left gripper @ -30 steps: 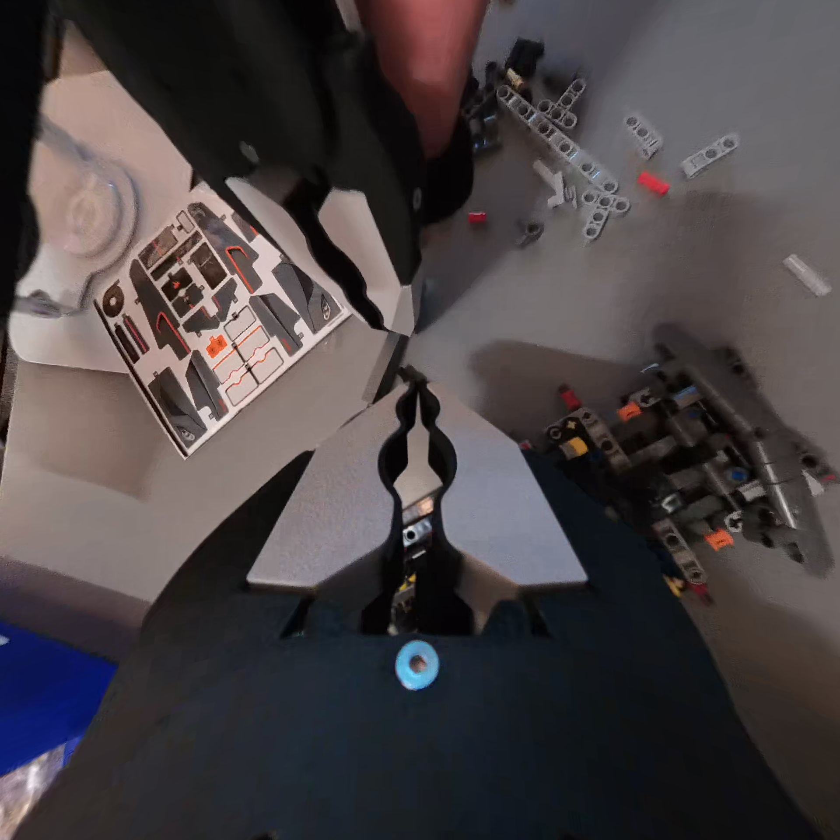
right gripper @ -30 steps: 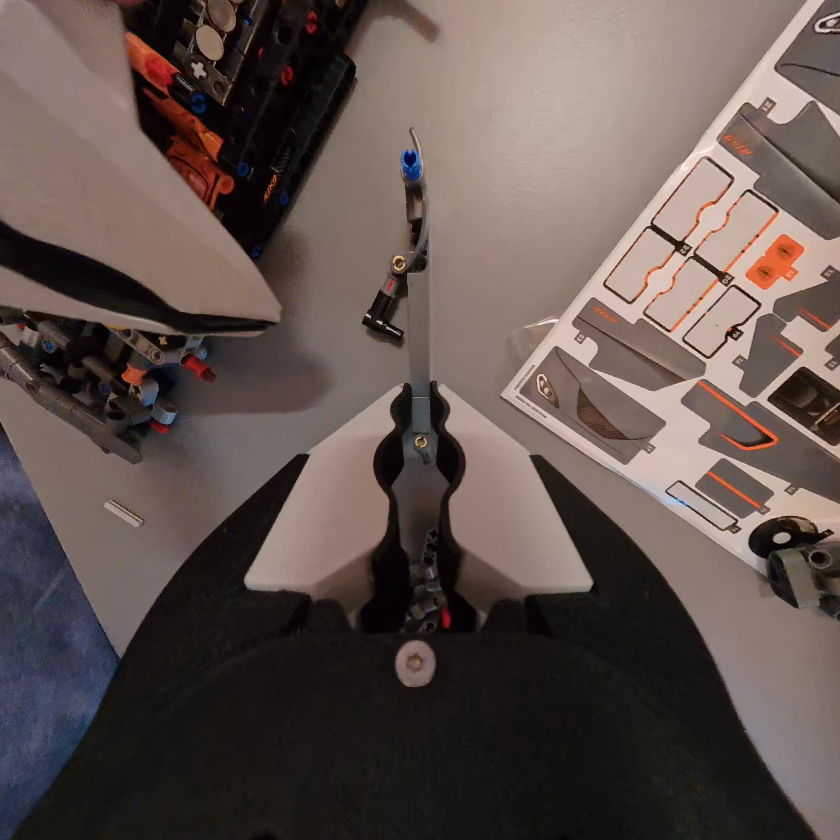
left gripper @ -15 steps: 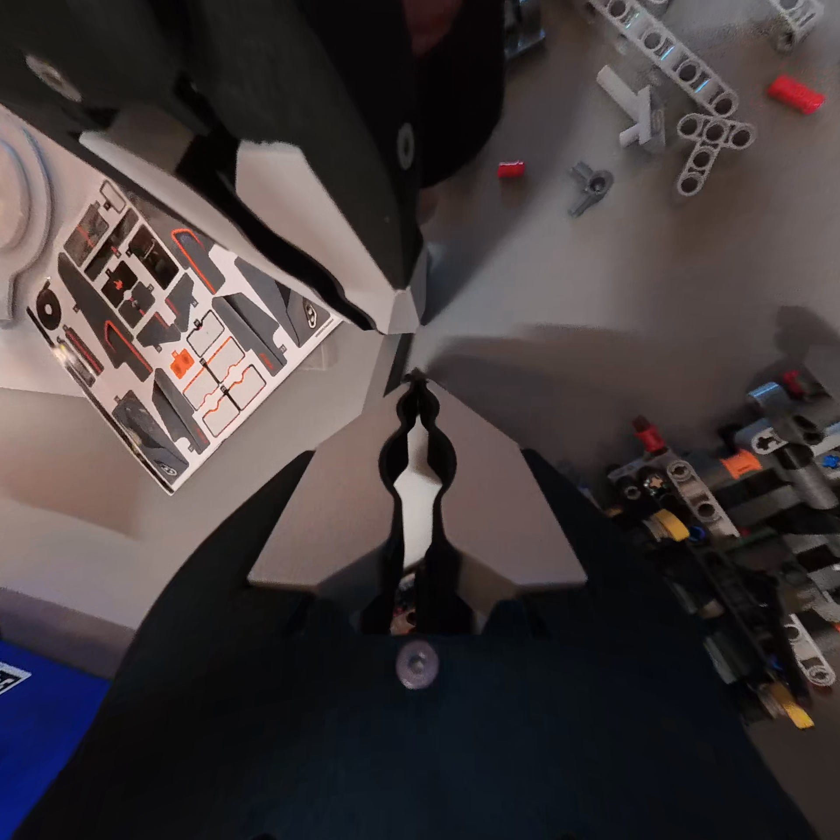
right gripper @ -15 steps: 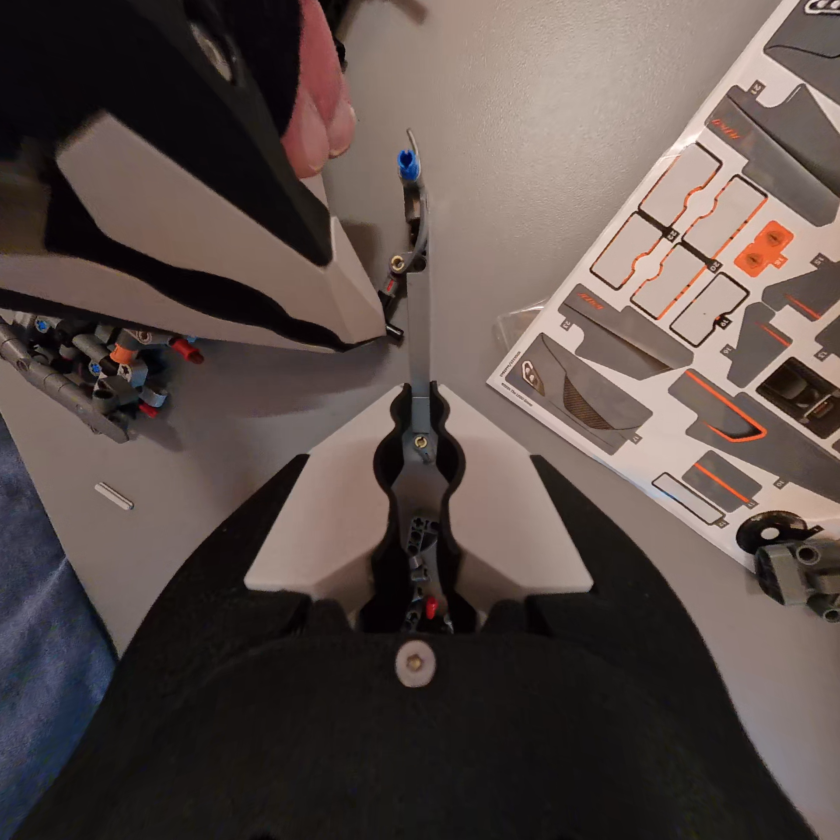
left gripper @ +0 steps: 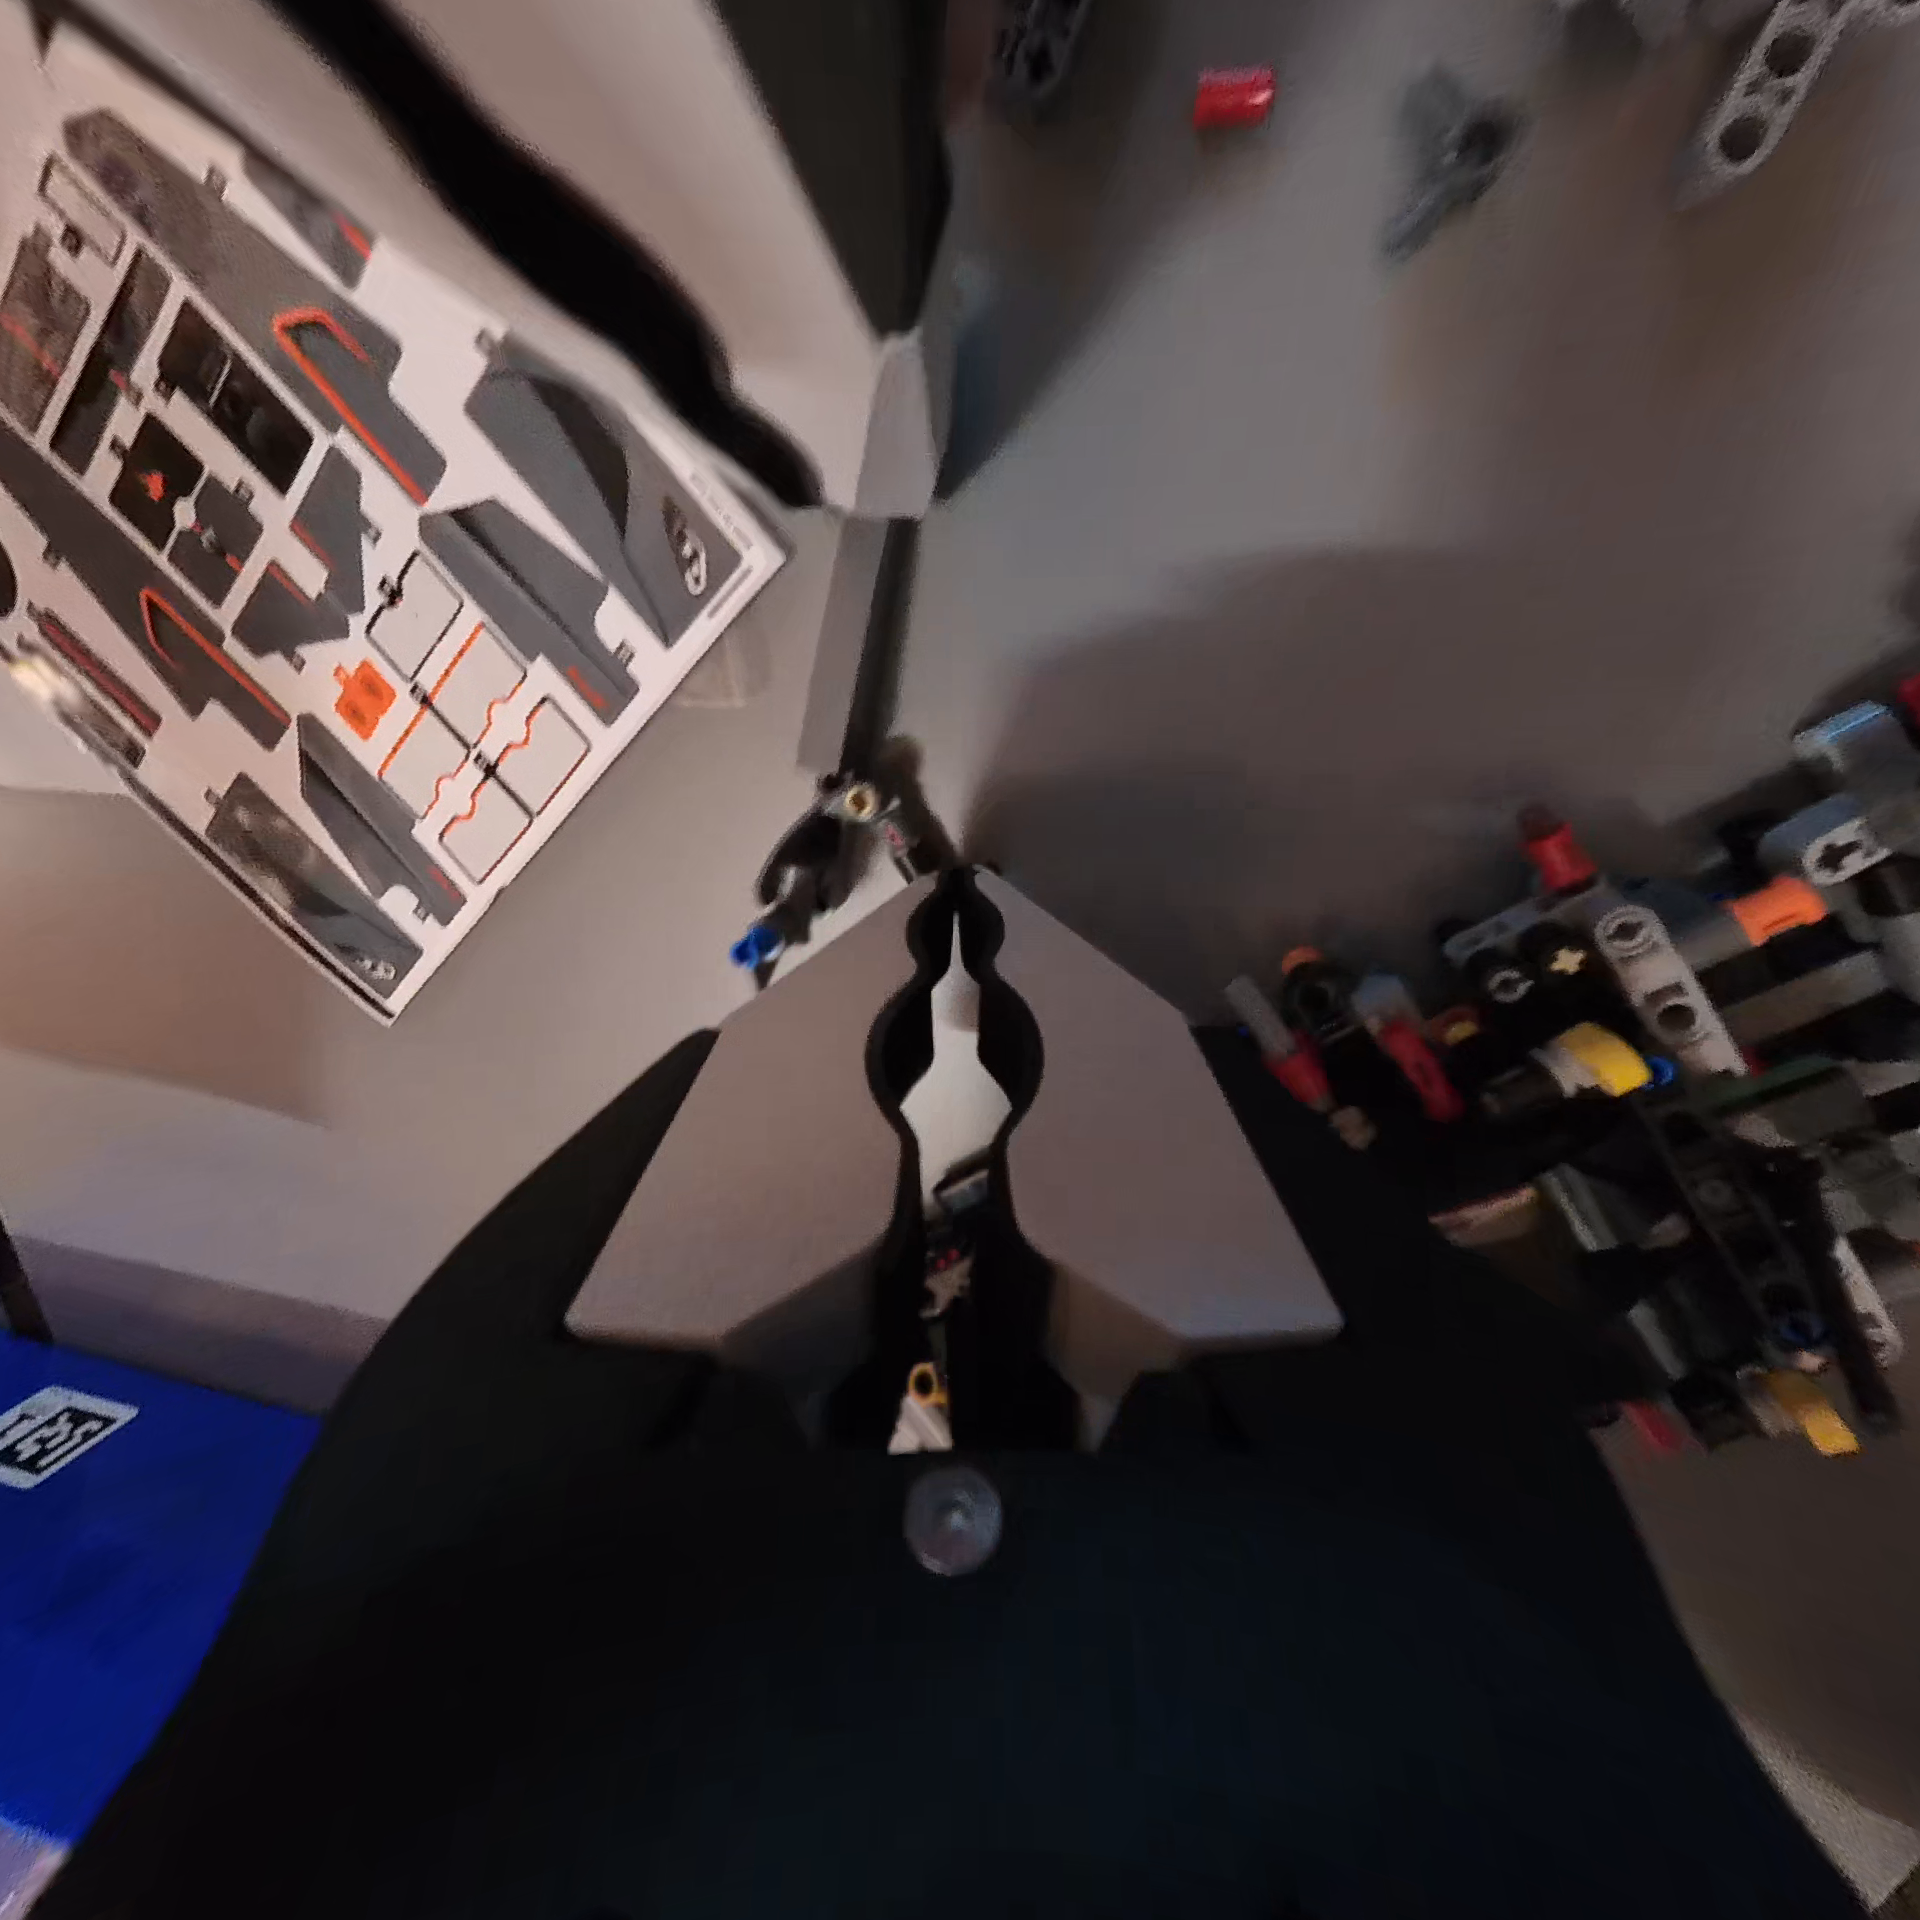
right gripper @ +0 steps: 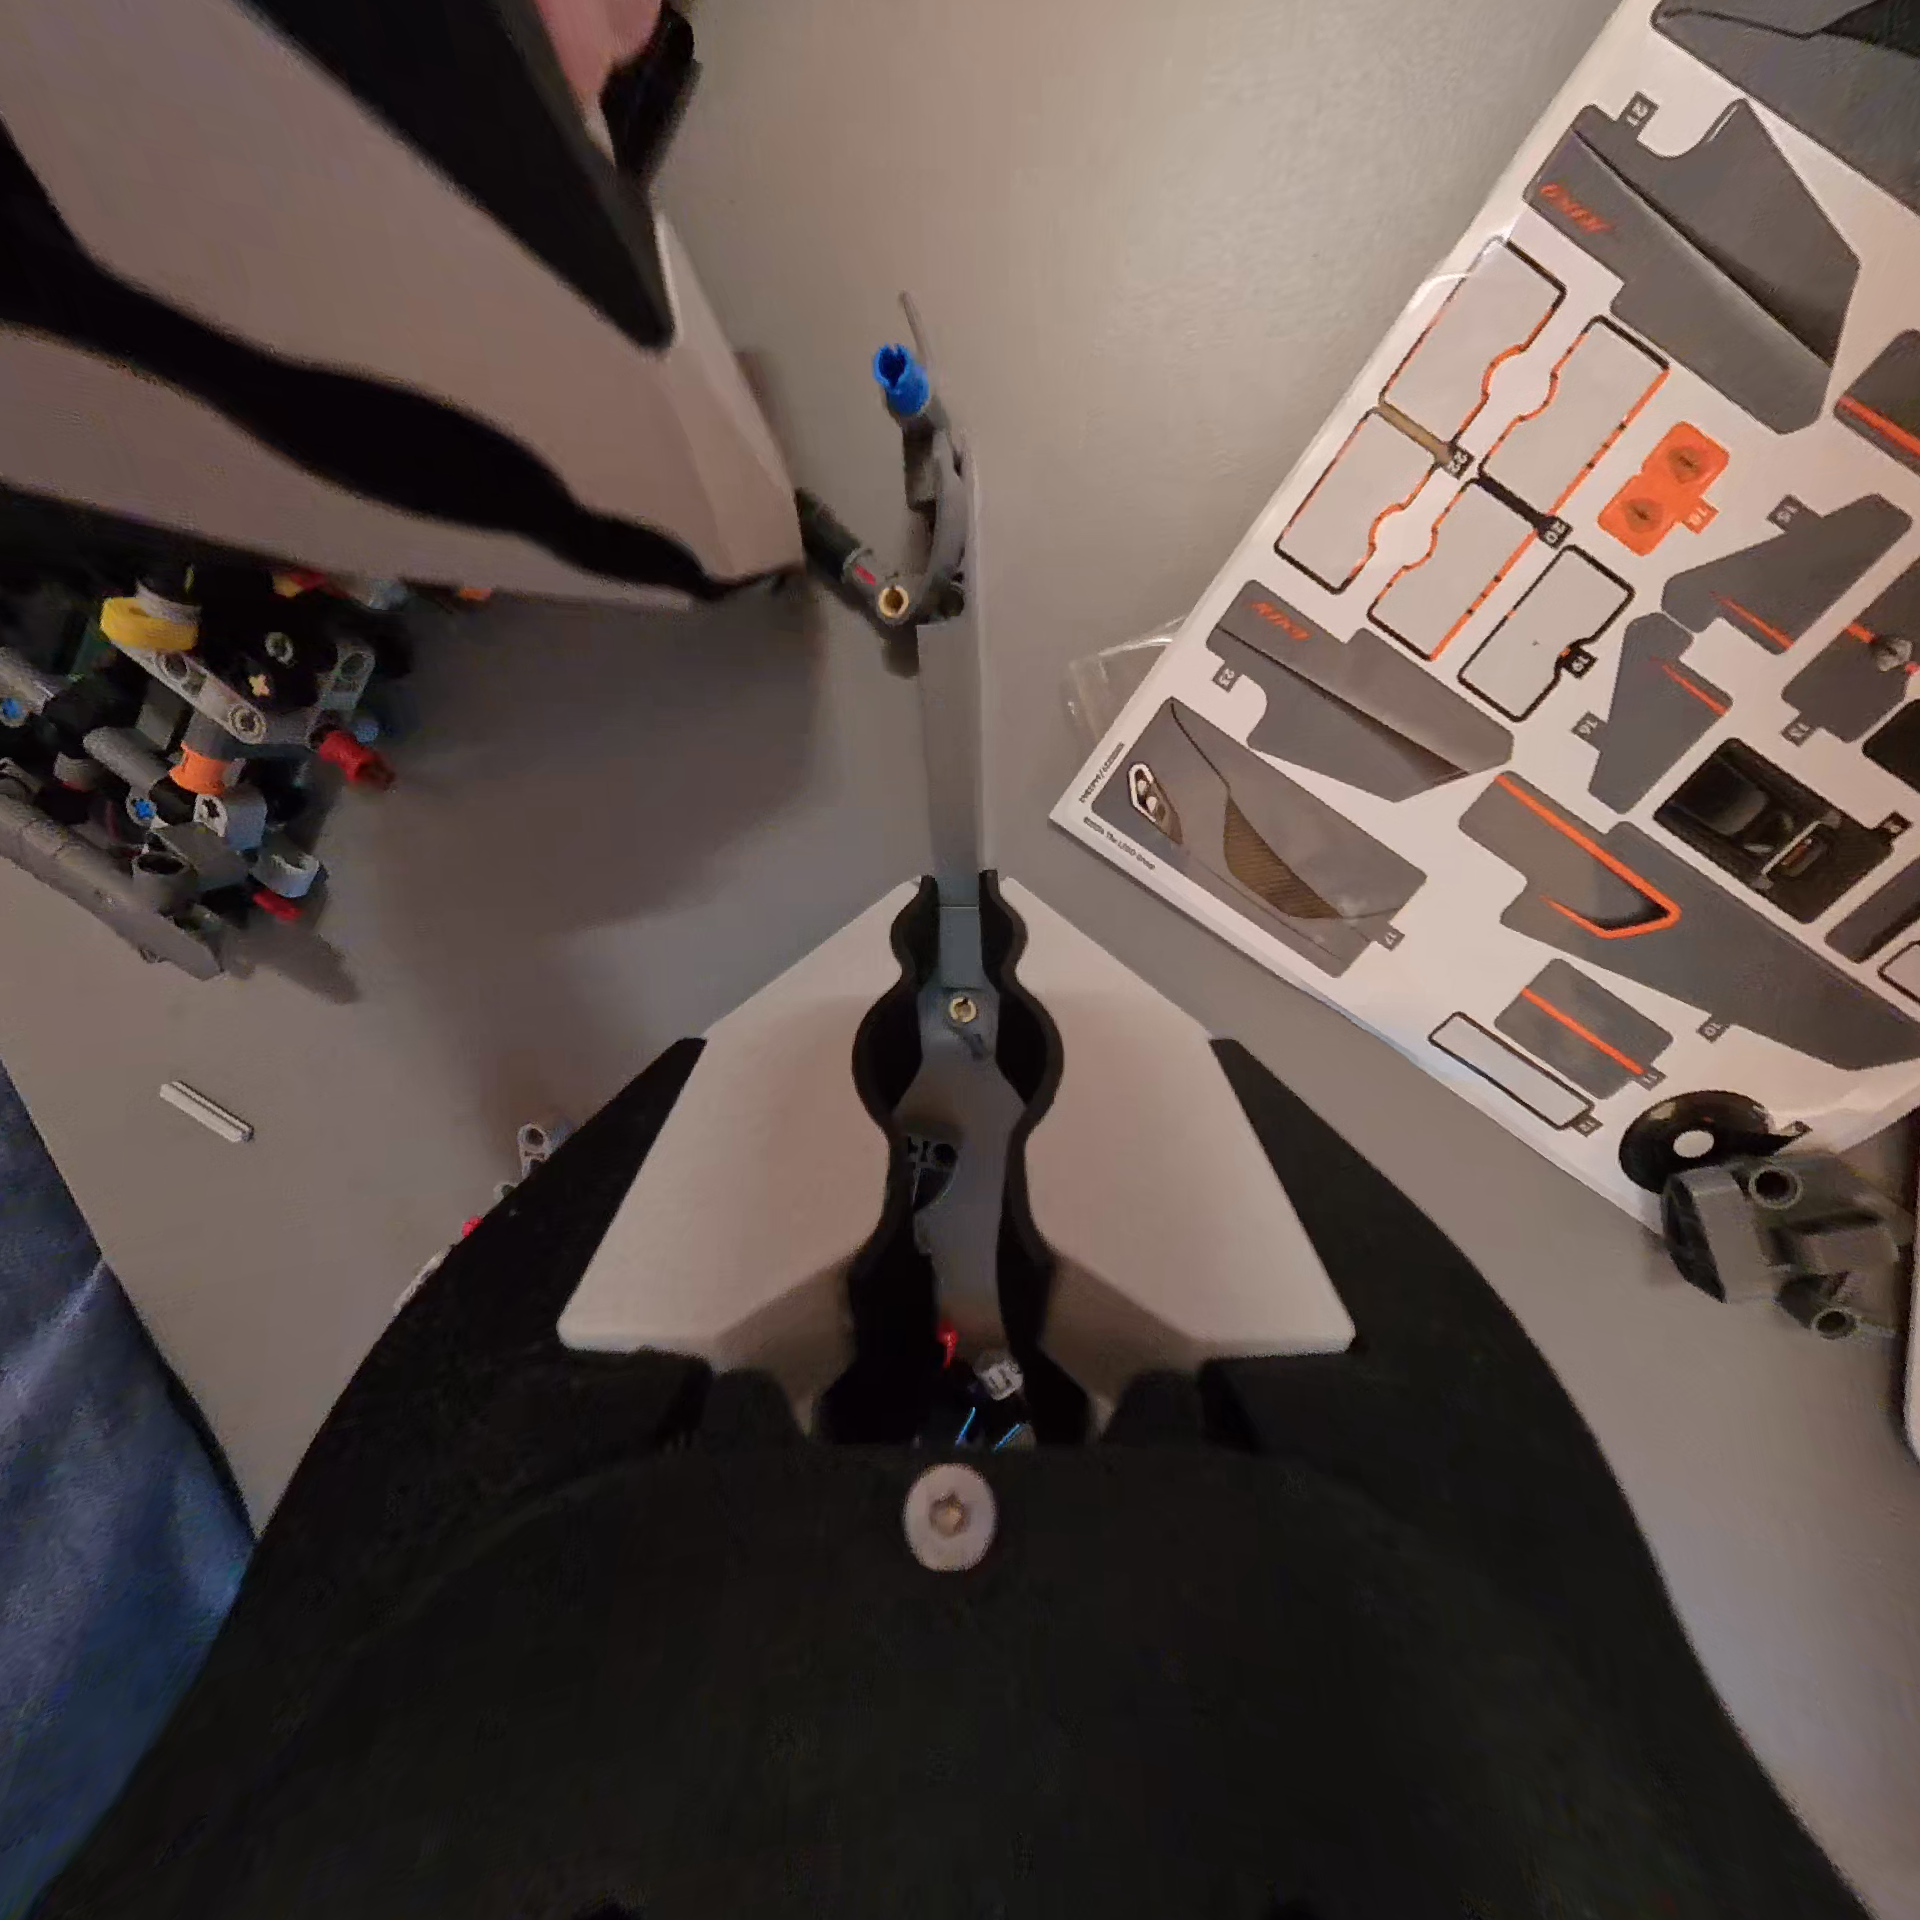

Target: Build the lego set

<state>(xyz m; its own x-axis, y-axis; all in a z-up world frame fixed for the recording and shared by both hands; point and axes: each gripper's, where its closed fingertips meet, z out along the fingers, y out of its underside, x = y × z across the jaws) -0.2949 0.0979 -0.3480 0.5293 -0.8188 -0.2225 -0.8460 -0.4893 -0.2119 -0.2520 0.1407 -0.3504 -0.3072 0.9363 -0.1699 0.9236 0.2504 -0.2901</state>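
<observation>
My right gripper (right gripper: 958,894) is shut on the lower end of a long grey panel piece (right gripper: 951,748). The piece points away from me and carries a blue pin (right gripper: 896,379) and a black pin (right gripper: 840,540) at its far end. My left gripper (left gripper: 954,881) is shut, and its tips touch the black pin (left gripper: 920,821); I cannot see a grip on it. It also shows in the right wrist view (right gripper: 769,551), coming in from the upper left. The partly built lego model (left gripper: 1662,1060) lies to the right in the left wrist view and to the left in the right wrist view (right gripper: 187,727).
A sticker sheet (right gripper: 1558,623) lies on the grey table (right gripper: 623,883), right of the panel piece. A grey block with a black disc (right gripper: 1766,1226) sits by its lower edge. A small light axle (right gripper: 205,1112), a red pin (left gripper: 1231,99) and grey beams (left gripper: 1756,114) lie loose. Left tips to right tips: about 7 cm. Left tips and right tips are each some 20 cm from the small light axle (right gripper: 205,1112).
My left gripper has moved in from beside the model, still shut, until its tips meet the black pin on the panel piece. My right gripper has kept the piece nearly still.
</observation>
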